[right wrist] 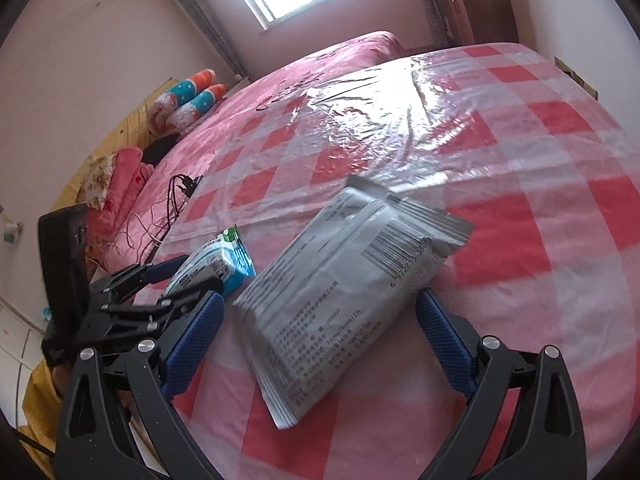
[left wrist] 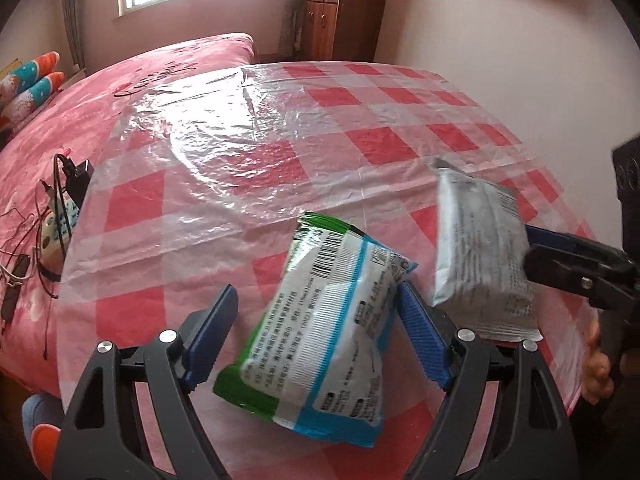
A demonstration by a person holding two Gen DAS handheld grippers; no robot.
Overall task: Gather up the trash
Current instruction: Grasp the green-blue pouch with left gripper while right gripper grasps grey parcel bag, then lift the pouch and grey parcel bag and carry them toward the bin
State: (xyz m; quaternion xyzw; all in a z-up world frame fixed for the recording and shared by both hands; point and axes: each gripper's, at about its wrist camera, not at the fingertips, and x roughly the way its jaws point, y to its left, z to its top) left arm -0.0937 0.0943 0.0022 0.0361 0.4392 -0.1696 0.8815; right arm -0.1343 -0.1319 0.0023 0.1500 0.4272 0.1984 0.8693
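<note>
A green, white and blue wipes packet (left wrist: 324, 312) sits between the wide-open fingers of my left gripper (left wrist: 318, 308), its right edge against the right finger; it looks tilted and blurred, off the table. It also shows small in the right wrist view (right wrist: 218, 264). A grey and white packet (right wrist: 340, 304) lies between the open fingers of my right gripper (right wrist: 320, 320), touching neither pad clearly. In the left wrist view the grey packet (left wrist: 480, 256) hangs at the tip of the right gripper's fingers (left wrist: 560, 252).
The table wears a red and white checked cloth under clear plastic (left wrist: 320, 128). A pink bed (left wrist: 120, 92) lies left with cables and a charger (left wrist: 60, 200) near the table edge. Pillows (right wrist: 188, 96) and a cabinet (left wrist: 344, 12) stand beyond.
</note>
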